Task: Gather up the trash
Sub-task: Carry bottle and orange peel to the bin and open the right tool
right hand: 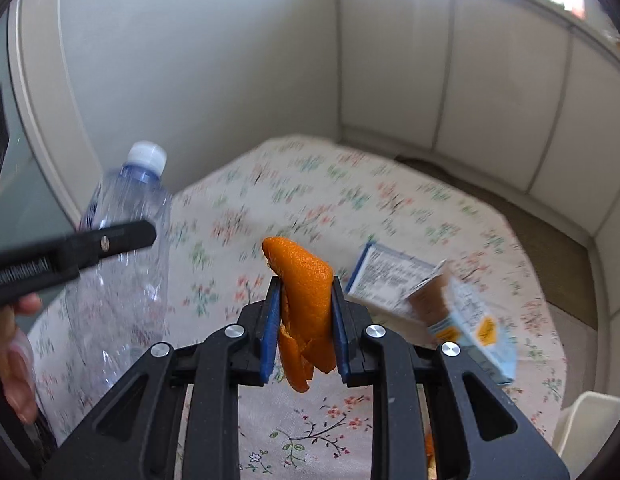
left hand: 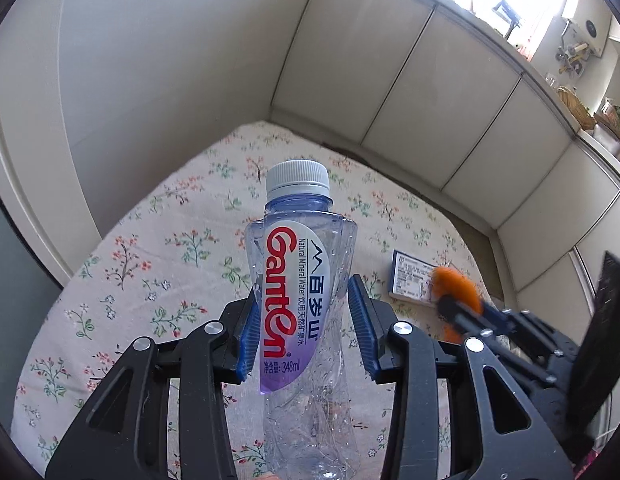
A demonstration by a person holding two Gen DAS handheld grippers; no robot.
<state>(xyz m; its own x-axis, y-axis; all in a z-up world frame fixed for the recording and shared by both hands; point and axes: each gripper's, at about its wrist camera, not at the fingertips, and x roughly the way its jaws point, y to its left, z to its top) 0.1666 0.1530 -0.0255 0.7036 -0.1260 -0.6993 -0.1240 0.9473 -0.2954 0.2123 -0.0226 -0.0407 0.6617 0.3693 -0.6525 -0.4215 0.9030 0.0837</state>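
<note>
A: Left wrist view: what did the left gripper (left hand: pixel 306 320) hold?

B: A clear bottle (left hand: pixel 300 300), white cap up, clamped at mid-body between the blue pads (left hand: pixel 246 340). It stood upright above the floral cloth (left hand: pixel 150 248). Farther right, the right gripper (left hand: pixel 456 306) carried a peel (left hand: pixel 456 284) in front of a carton (left hand: pixel 410 278) lying on the cloth.

A: Right wrist view?

B: The right gripper (right hand: pixel 304 320) was closed on the orange peel (right hand: pixel 306 304), which stuck out above and hung below the pads (right hand: pixel 270 328). At left, the left gripper (right hand: pixel 122 236) held the blurred bottle (right hand: pixel 122 264). The carton (right hand: pixel 386 276) lay on the cloth (right hand: pixel 310 188); a second, torn carton (right hand: pixel 466 316) was beside it, at right.
</note>
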